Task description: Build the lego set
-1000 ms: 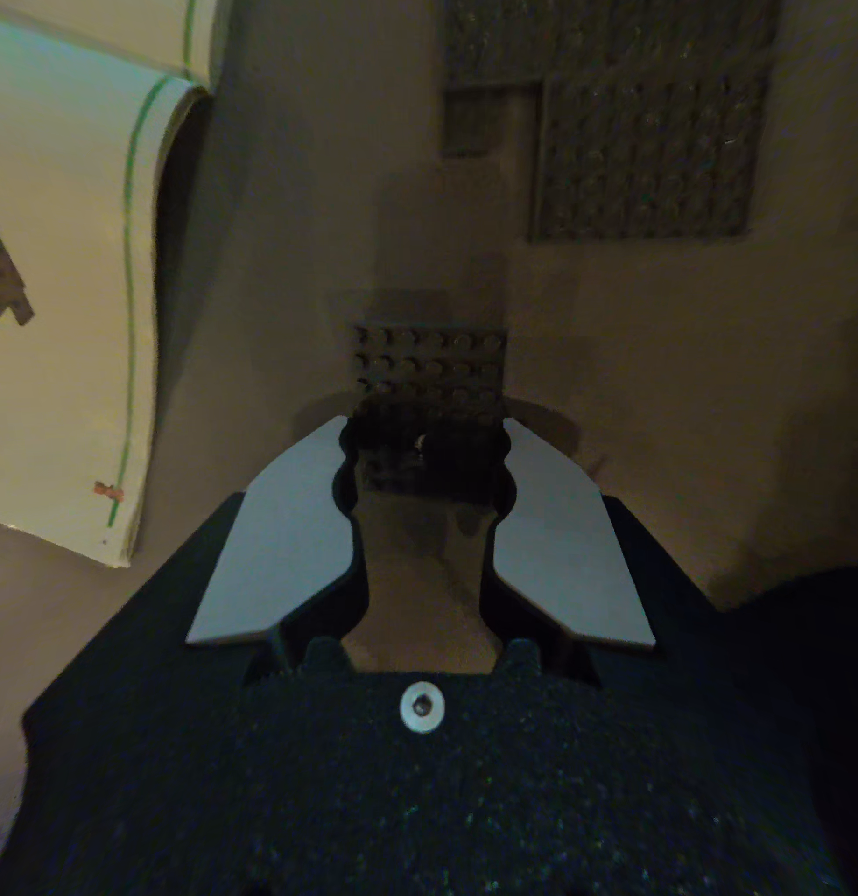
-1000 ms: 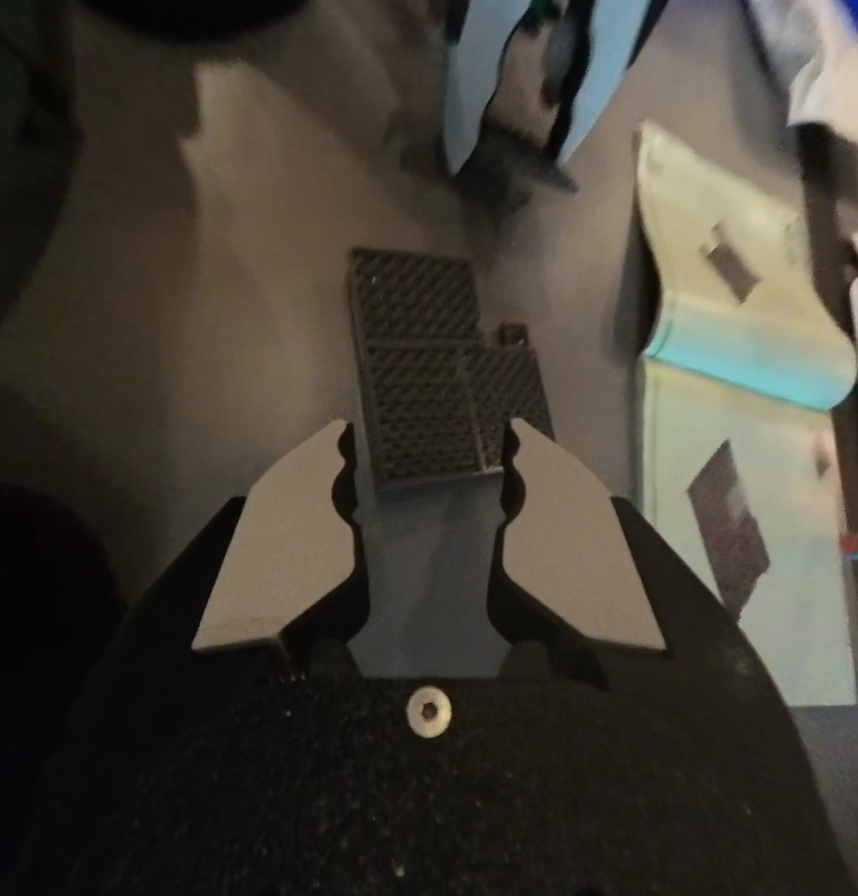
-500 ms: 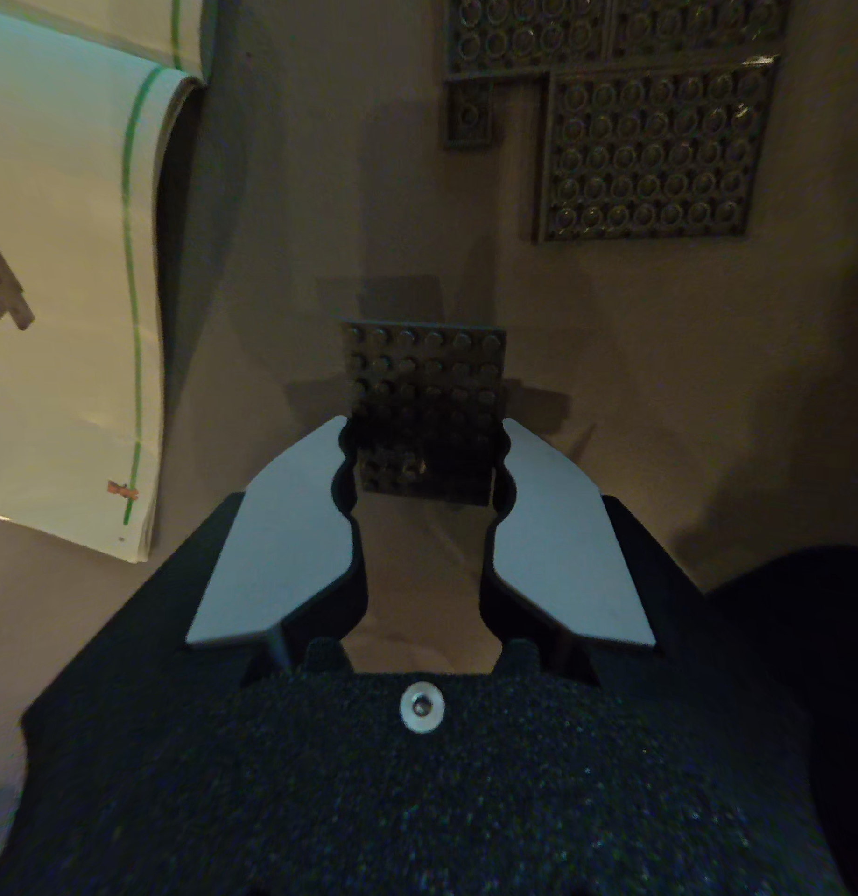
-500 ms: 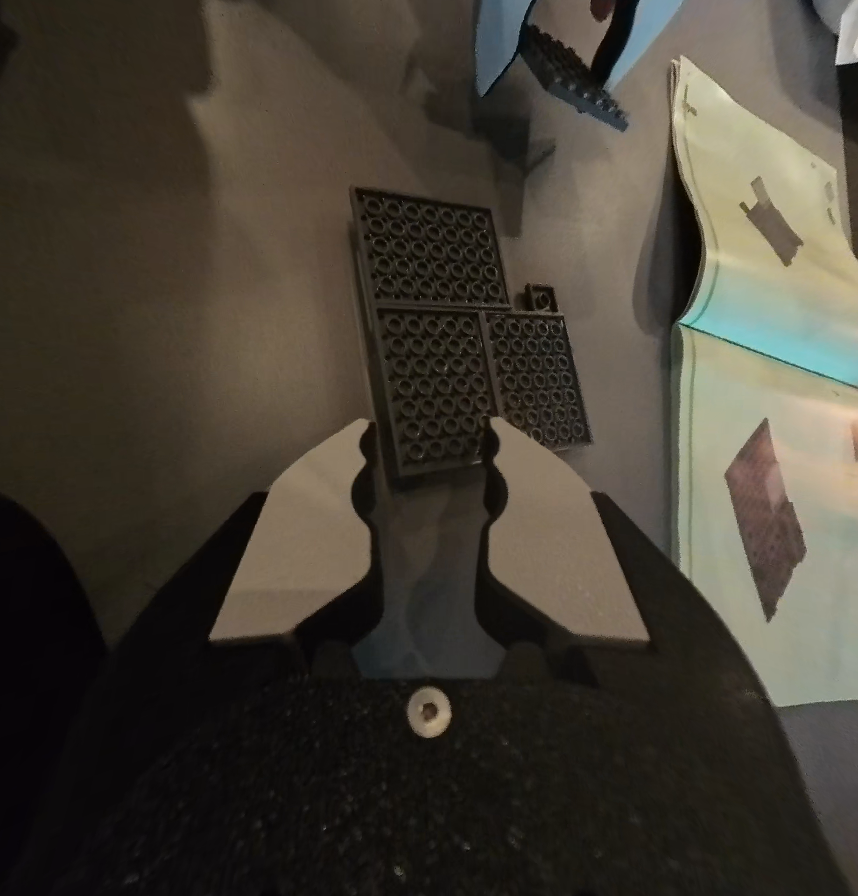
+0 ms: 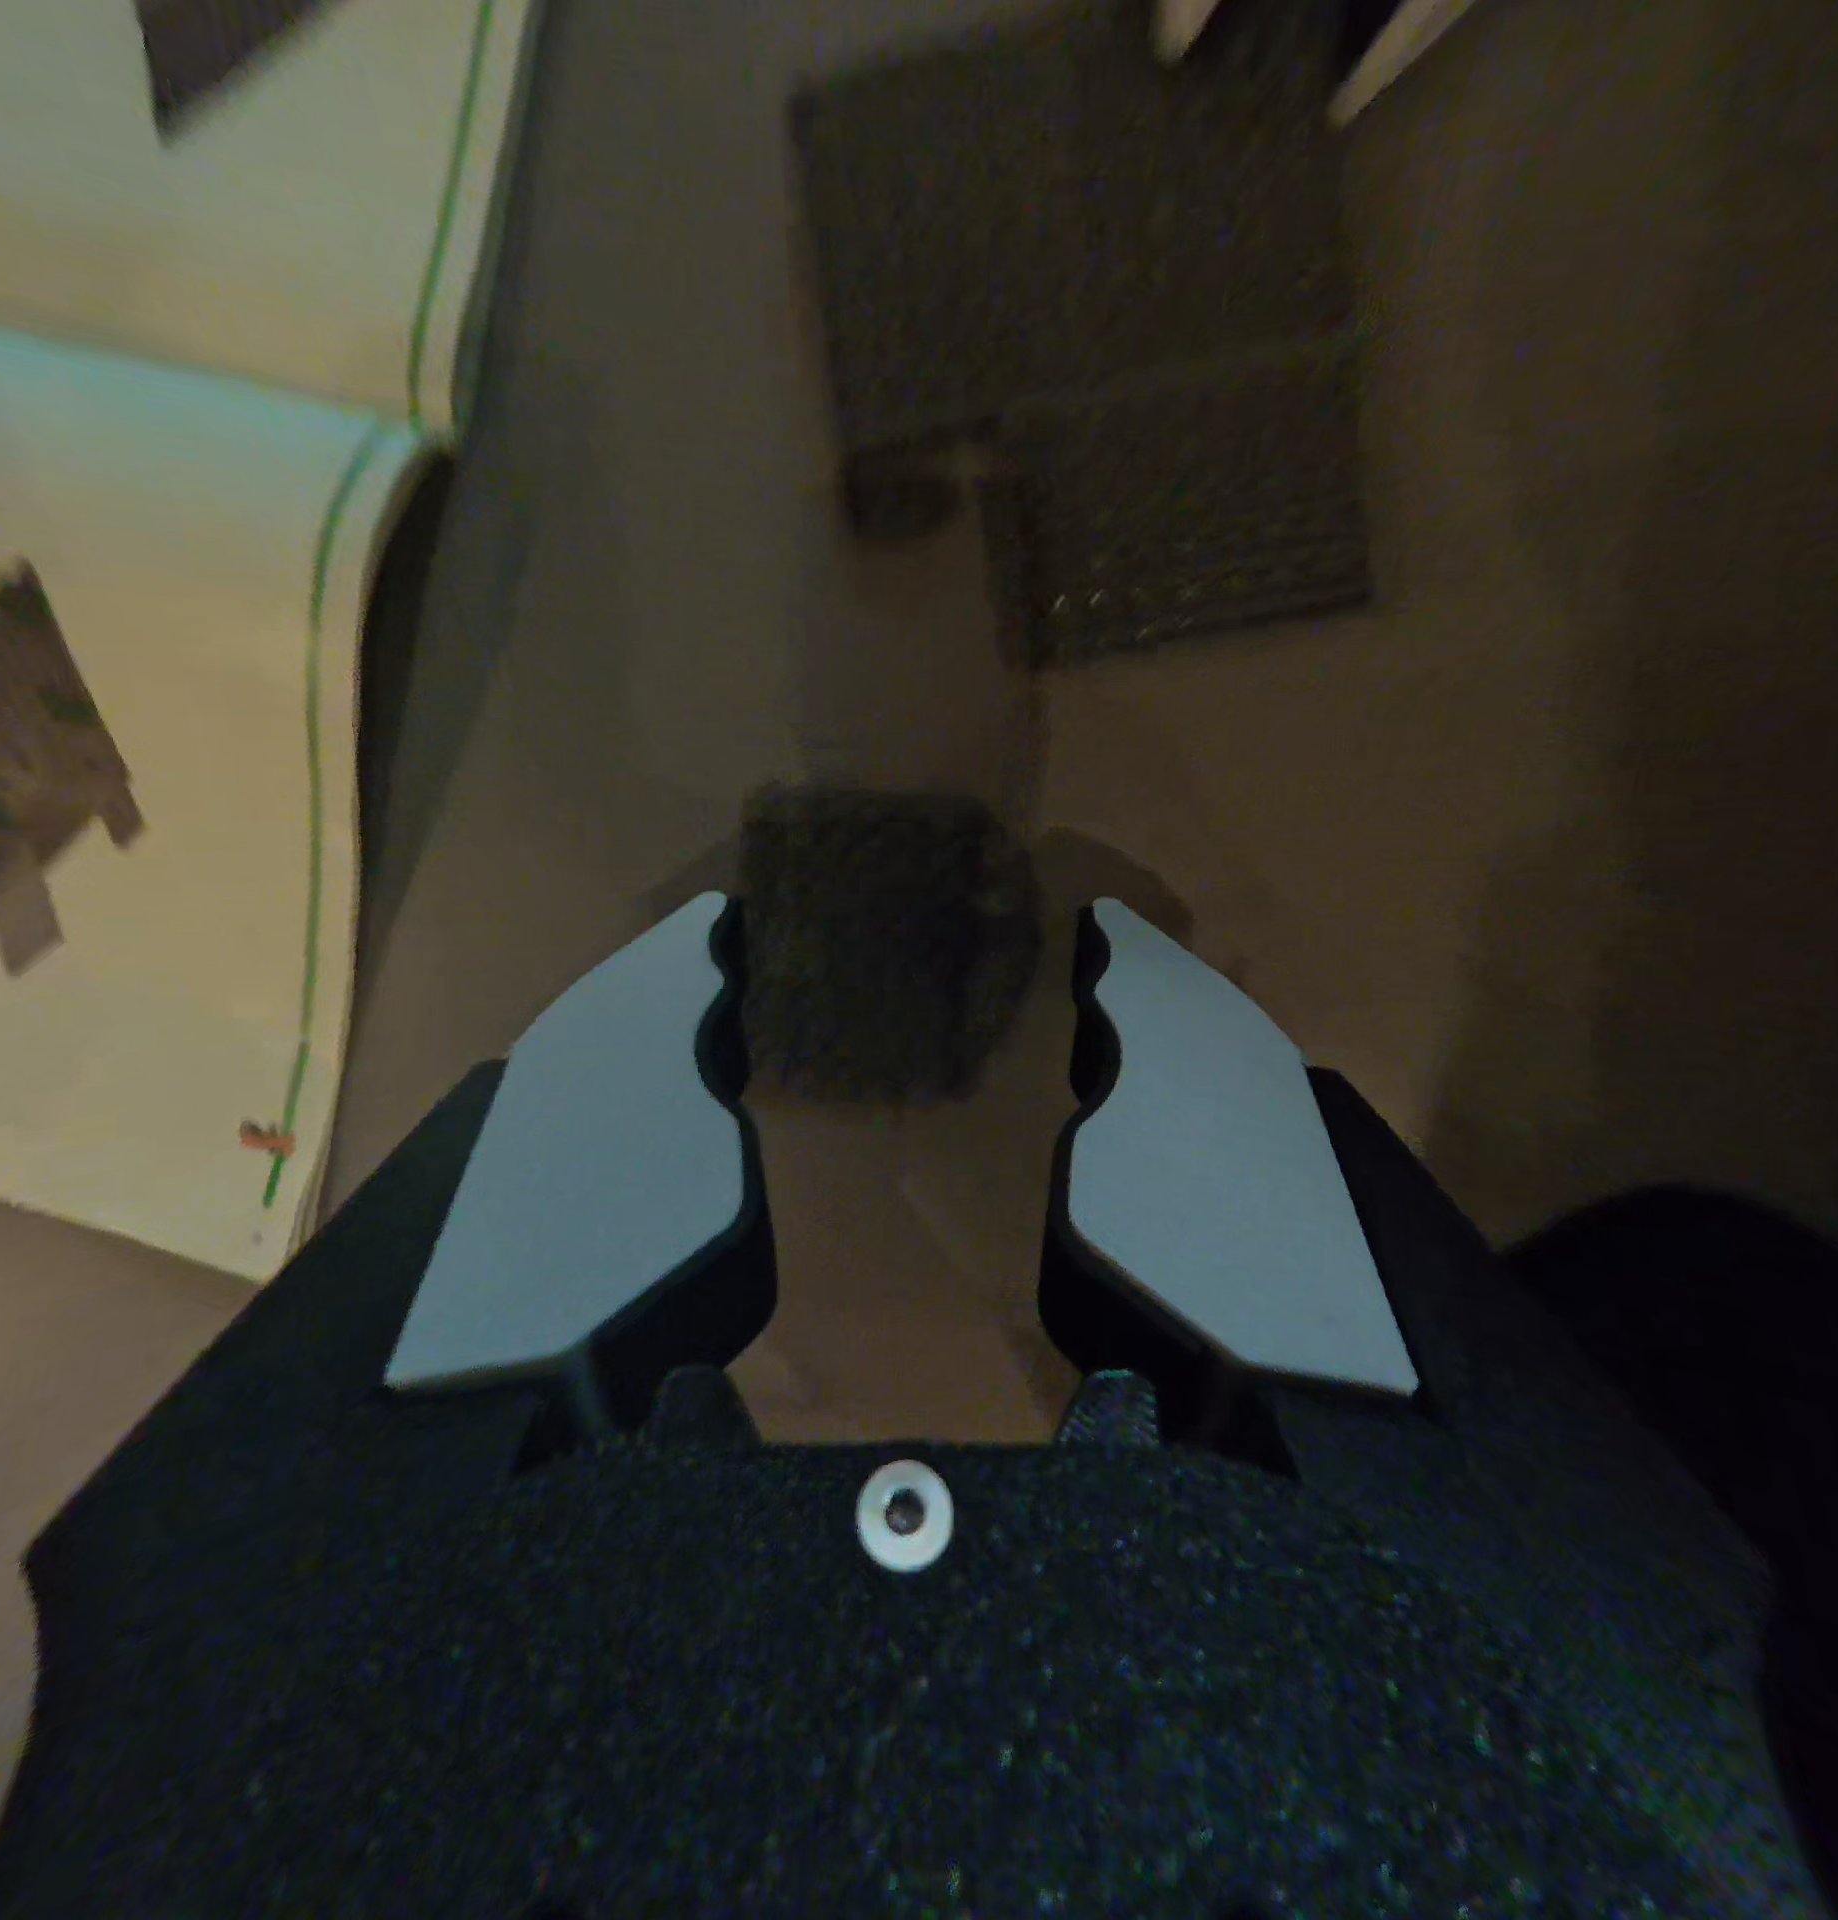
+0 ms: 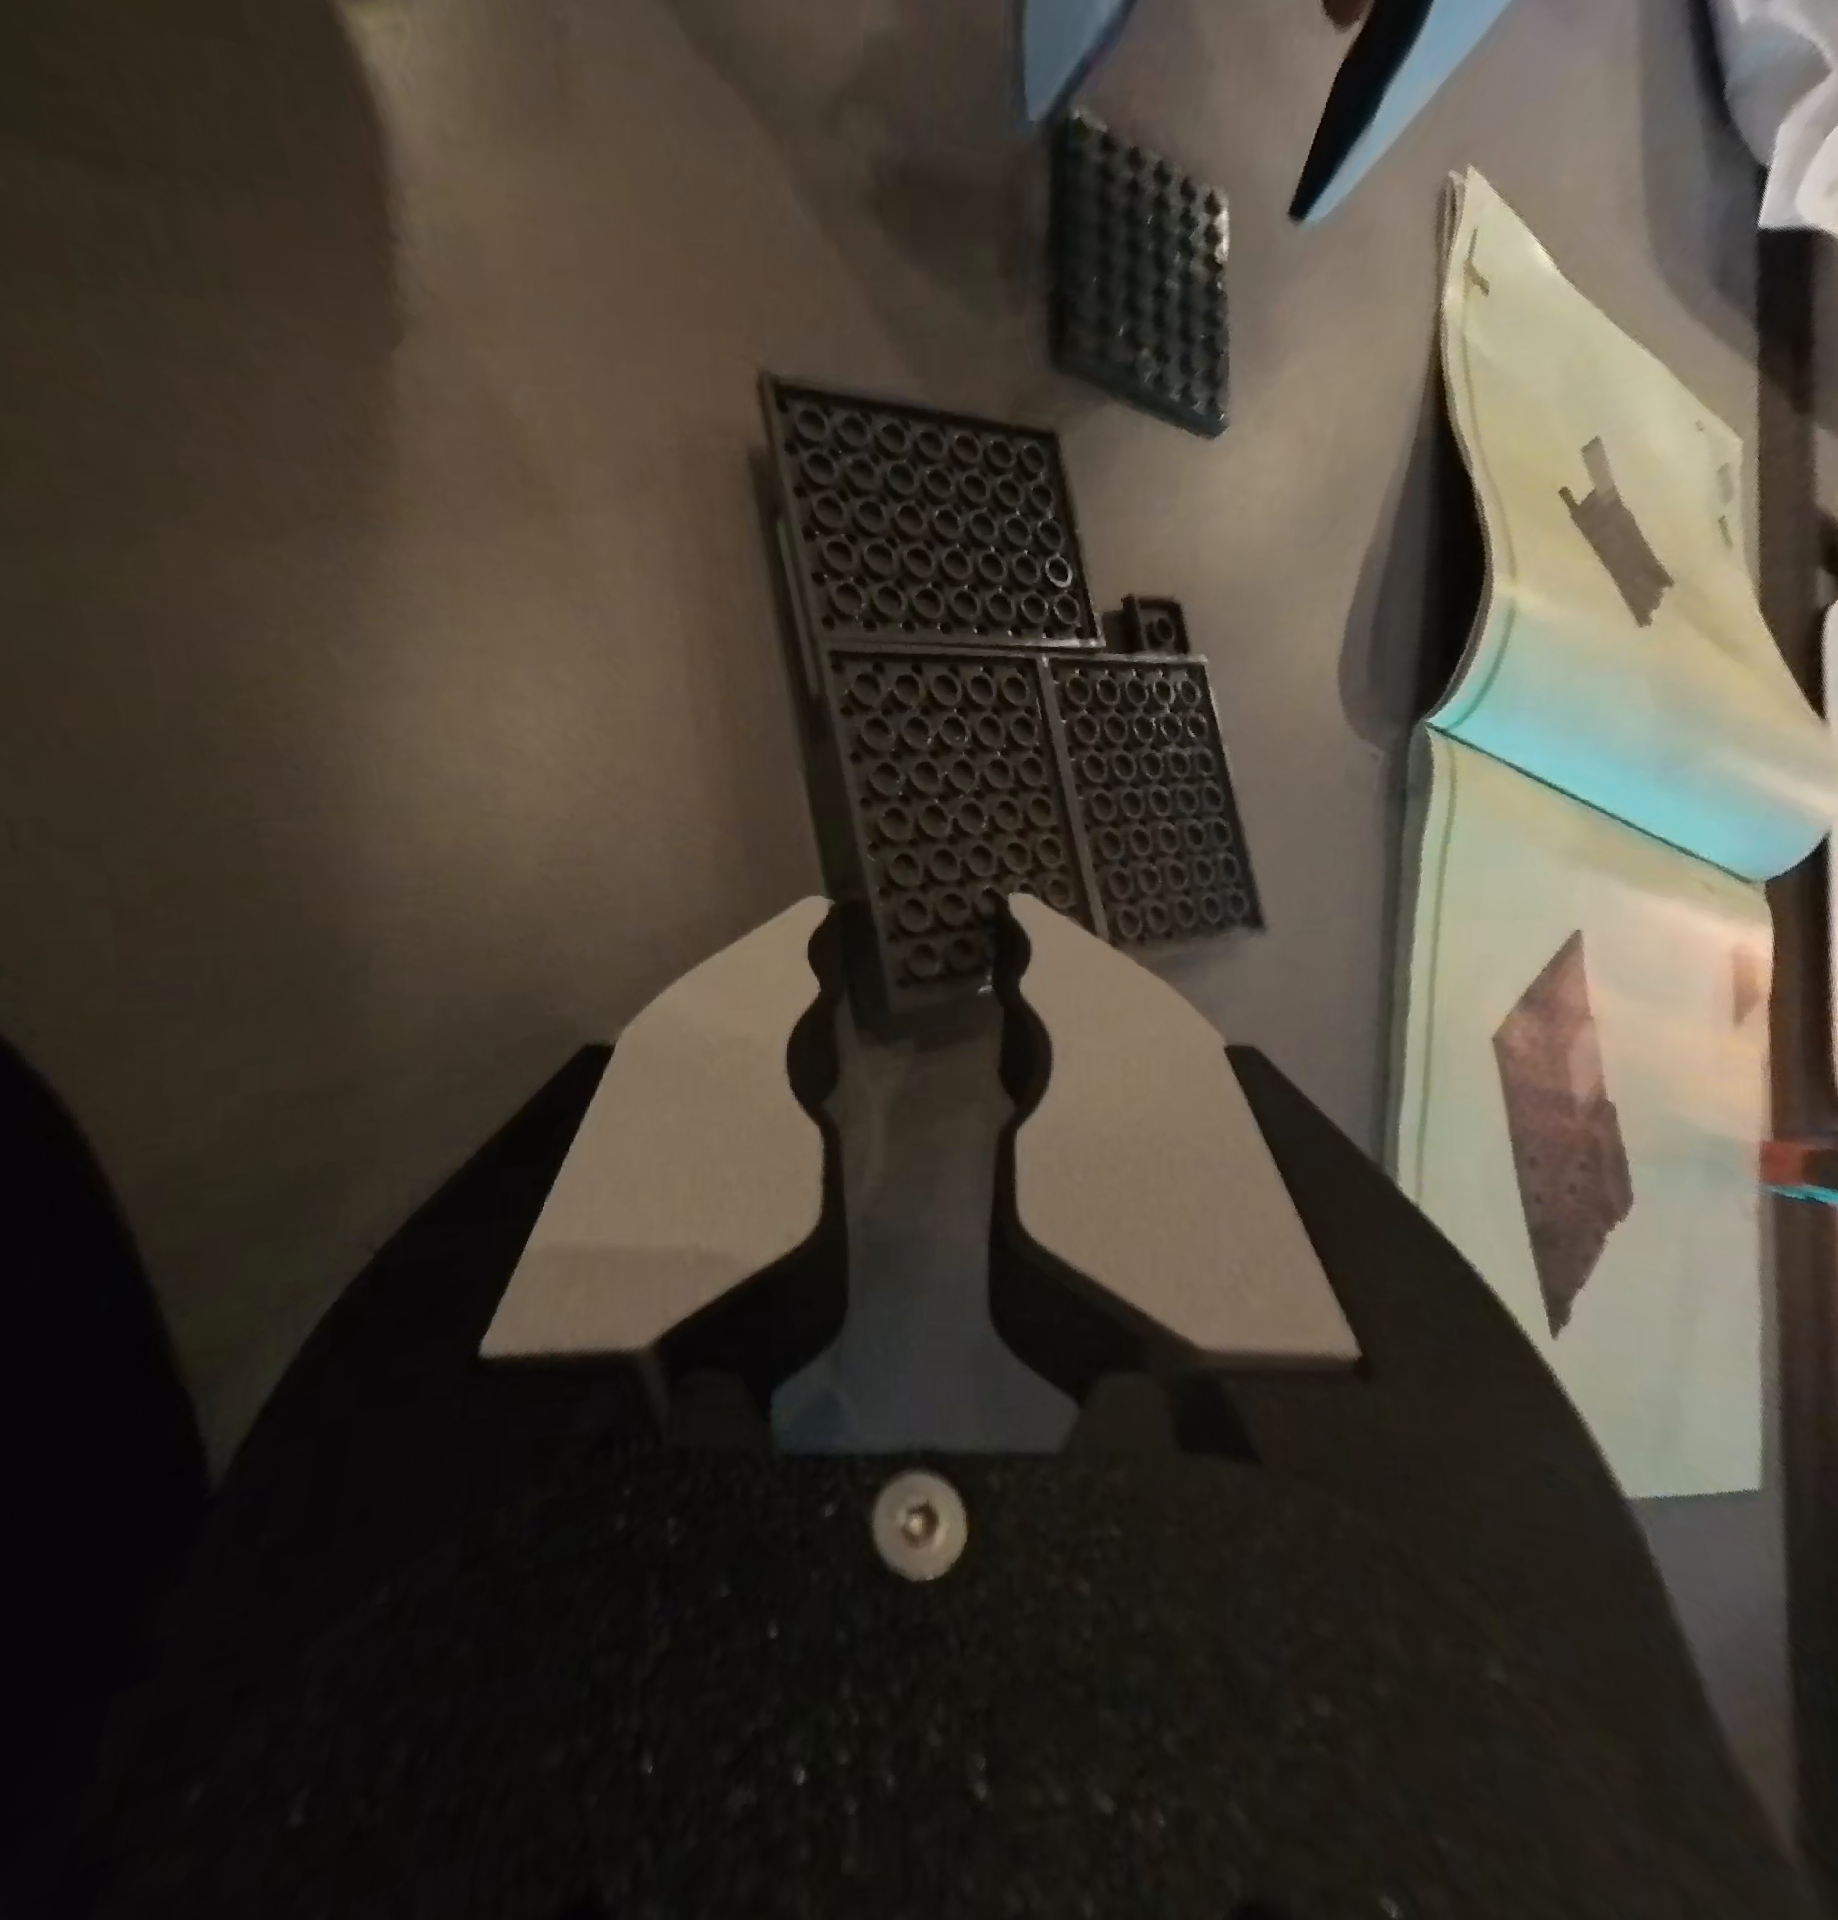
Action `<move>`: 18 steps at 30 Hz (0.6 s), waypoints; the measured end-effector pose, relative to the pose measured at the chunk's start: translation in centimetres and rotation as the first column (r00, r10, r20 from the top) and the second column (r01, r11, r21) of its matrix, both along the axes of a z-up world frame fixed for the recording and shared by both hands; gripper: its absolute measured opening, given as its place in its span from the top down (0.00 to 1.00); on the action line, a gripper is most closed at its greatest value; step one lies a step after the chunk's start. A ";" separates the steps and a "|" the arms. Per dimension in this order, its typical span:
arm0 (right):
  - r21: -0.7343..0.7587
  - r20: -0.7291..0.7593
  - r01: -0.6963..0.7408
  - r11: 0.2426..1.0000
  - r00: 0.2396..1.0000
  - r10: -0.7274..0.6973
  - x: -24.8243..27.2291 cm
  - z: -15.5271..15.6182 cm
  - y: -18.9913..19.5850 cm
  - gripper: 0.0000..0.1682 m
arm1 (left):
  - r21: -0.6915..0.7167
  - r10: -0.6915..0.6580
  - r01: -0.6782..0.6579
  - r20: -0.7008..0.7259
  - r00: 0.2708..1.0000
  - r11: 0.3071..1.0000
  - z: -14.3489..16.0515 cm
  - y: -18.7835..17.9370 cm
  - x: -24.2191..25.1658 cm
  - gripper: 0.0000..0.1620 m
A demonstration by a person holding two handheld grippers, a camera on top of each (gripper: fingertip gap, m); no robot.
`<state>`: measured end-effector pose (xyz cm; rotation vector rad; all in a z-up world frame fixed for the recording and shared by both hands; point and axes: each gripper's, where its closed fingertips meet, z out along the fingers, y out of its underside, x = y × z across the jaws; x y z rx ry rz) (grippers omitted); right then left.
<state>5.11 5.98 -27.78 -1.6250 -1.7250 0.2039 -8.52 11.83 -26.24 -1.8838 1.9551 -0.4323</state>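
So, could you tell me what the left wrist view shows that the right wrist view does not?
Only the left wrist view shows the left gripper whole: open, its fingers flanking the loose dark grey studded square plate. Only the right wrist view shows the right gripper whole, jaws close-set about a corner of the dark grey joined-plate assembly; whether it clamps, I cannot tell. It also shows crumpled white material. Both show the plate, the assembly, the open pale instruction booklet and the brown table; the left view is blurred.
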 end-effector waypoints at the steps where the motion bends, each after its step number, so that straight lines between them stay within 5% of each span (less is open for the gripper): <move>1: -0.006 -0.004 0.001 1.000 1.000 -0.001 0.0 0.1 0.0 0.86 | 0.014 -0.016 0.016 0.027 1.000 1.000 0.3 -0.5 0.4 0.63; 14: -0.231 -0.127 -0.008 0.973 0.992 -0.022 -0.5 1.8 -0.2 0.88 | 0.399 -0.328 0.238 0.176 0.928 0.886 0.2 -4.5 5.3 0.69; 18: -0.309 -0.169 -0.016 0.951 0.985 -0.039 -0.1 2.6 -0.2 0.88 | 0.398 -0.366 0.268 0.195 0.910 0.877 0.2 -4.3 5.9 0.72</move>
